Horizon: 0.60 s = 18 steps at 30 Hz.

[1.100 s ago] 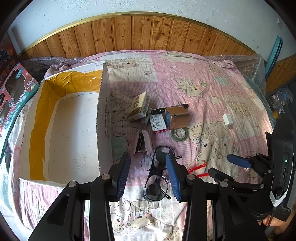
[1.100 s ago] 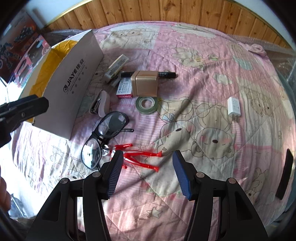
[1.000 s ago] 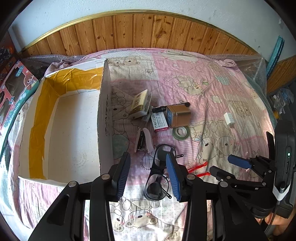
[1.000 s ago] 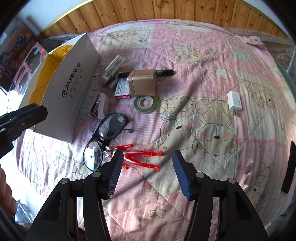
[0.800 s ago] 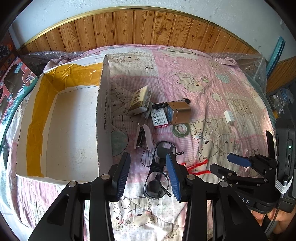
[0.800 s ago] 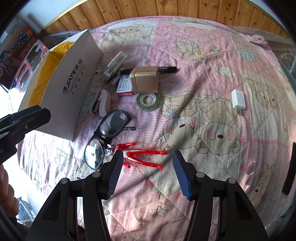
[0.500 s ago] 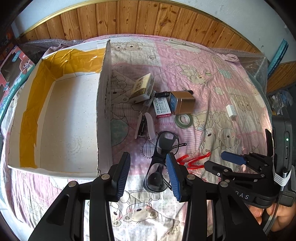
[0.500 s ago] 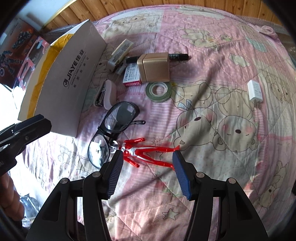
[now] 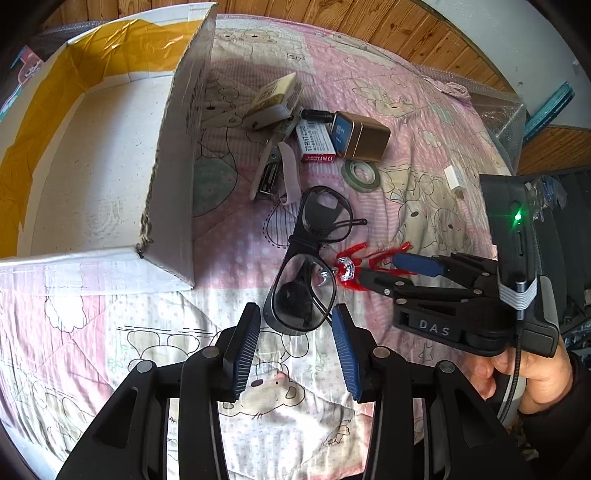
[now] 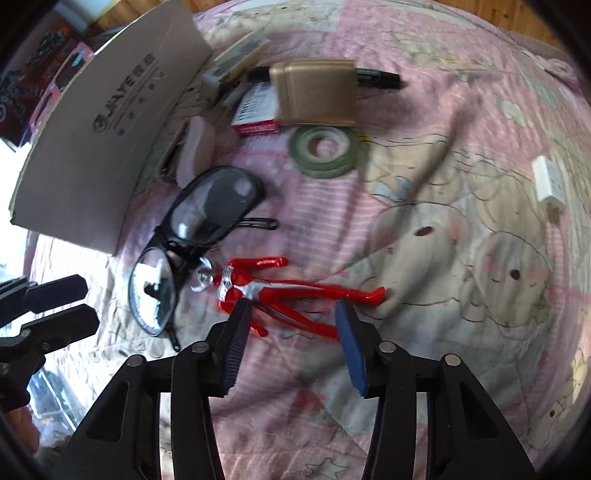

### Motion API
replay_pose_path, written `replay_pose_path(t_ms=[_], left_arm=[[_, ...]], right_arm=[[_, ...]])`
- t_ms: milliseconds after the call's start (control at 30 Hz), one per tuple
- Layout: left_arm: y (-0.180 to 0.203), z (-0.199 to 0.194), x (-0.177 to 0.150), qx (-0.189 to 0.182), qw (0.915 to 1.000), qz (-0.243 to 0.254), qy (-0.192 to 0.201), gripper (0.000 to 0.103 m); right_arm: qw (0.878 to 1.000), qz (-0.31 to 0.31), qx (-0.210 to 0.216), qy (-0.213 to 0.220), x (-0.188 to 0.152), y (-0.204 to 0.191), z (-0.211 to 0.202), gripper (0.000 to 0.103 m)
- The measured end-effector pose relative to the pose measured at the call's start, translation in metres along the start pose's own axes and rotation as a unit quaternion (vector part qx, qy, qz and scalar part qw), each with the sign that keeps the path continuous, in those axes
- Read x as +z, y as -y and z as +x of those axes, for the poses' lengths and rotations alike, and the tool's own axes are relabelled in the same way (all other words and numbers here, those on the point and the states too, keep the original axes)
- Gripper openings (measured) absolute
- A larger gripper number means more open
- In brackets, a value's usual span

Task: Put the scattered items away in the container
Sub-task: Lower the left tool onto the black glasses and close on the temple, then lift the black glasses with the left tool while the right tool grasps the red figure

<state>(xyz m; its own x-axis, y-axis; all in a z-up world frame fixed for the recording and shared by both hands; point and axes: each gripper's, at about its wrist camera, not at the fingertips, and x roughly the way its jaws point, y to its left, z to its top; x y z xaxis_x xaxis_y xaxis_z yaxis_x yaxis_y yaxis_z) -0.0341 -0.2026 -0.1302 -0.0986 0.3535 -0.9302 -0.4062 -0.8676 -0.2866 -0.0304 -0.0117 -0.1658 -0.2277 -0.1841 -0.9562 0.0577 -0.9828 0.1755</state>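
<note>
Waiting open, both tools (image 9: 295,343) (image 10: 290,341) hold nothing, the box (image 9: 92,147) at ten o'clock looks empty, and every toy stays out.

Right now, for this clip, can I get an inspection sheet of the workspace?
Surface: pink bear-print quilt, rumpled.
Job's things: cardboard box open, nothing seen inside; black glasses, red toy figure, tape roll, gold box, marker, white charger lie outside it.
Clutter: nothing seen beyond these.
Grippers: left gripper open by the glasses; right gripper open over the figure.
Cables: one at the right hand.
Surroundings: wood panelling.
</note>
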Motion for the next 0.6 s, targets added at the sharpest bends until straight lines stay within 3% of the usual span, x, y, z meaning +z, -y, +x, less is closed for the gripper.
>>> replay_pose_path(t_ms=[200, 267, 367, 433, 600], left_arm=[[0.009, 0.035, 0.007, 0.008, 0.9998, 0.017, -0.009, 0.042], [0.011, 0.046, 0.01, 0.02, 0.9995, 0.023, -0.006, 0.044], [0.009, 0.059, 0.012, -0.006, 0.9997, 0.015, -0.017, 0.047], [0.005, 0.059, 0.012, -0.016, 0.9997, 0.007, -0.017, 0.046], [-0.001, 0.051, 0.02, -0.022, 0.9997, -0.005, 0.001, 0.046]], right_arm=[[0.997, 0.066, -0.037, 0.011, -0.007, 0.037, -0.012, 0.046], [0.998, 0.064, -0.017, 0.021, -0.008, 0.038, -0.02, 0.05], [0.999, -0.014, 0.004, 0.031, -0.003, 0.018, -0.029, 0.051], [0.995, -0.093, -0.011, 0.035, 0.002, 0.002, -0.028, 0.053], [0.958, -0.275, -0.08, 0.014, -0.004, -0.016, -0.002, 0.054]])
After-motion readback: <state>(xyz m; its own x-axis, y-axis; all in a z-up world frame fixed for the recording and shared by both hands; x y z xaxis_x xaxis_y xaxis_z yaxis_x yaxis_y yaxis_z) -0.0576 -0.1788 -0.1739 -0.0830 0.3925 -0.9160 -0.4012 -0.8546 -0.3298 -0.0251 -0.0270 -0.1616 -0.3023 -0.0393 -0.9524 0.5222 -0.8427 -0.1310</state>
